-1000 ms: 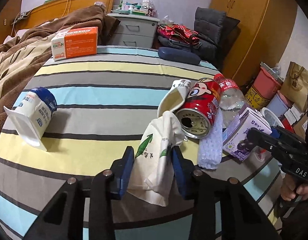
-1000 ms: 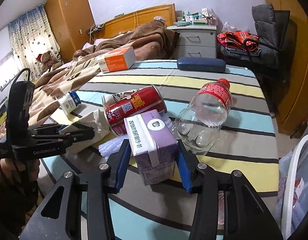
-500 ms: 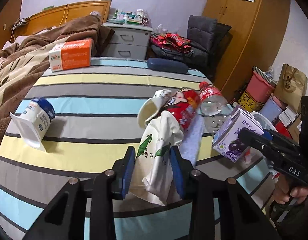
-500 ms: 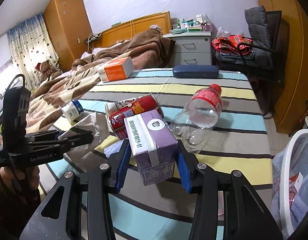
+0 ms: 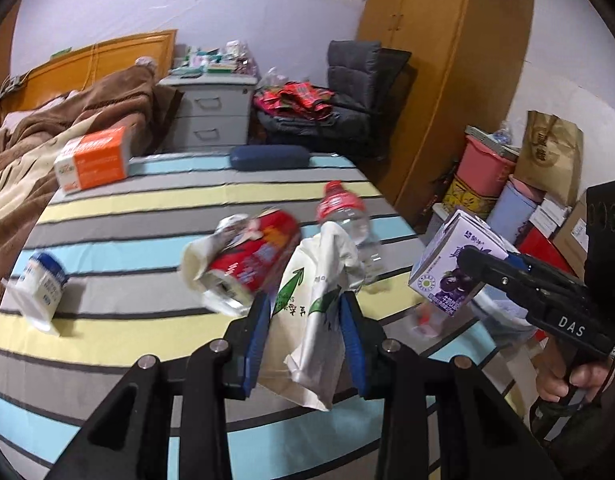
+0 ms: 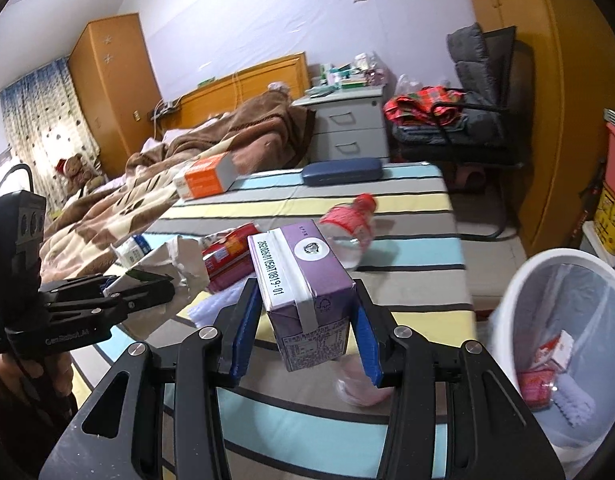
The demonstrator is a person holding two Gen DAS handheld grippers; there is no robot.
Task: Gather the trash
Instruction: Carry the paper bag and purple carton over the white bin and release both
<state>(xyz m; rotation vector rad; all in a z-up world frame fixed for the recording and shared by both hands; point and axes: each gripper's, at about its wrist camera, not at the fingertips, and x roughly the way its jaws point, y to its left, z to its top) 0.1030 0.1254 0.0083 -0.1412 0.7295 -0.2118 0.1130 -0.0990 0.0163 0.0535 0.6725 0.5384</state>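
Purple juice carton [image 6: 307,292] clamped between the blue pads of the right gripper [image 6: 305,334], held in the air above the near edge of the striped tablecloth [image 6: 411,276], date-stamped top facing up. Same carton [image 5: 453,266] seen in the left wrist view off the table's right edge, with the right gripper [image 5: 487,268] closed on it. White paper bag [image 5: 315,312] with green arrow print pinched between the pads of the left gripper [image 5: 305,338], crumpled top reaching up beside the bottle. Left gripper [image 6: 147,286] in the right wrist view at left, jaws closed on that bag [image 6: 175,256].

Left on the cloth: red can [image 5: 251,258] on its side with a white wrapper against it, blurred; clear bottle [image 5: 347,216] with red cap and label lying just behind the bag; small white tub [image 5: 41,284] with a blue band near the left edge; orange box [image 5: 93,158] and dark blue case [image 5: 269,157] at the far end.

White trash bin [image 6: 563,328] right of the table, below the carton's level, some red and white scraps inside.
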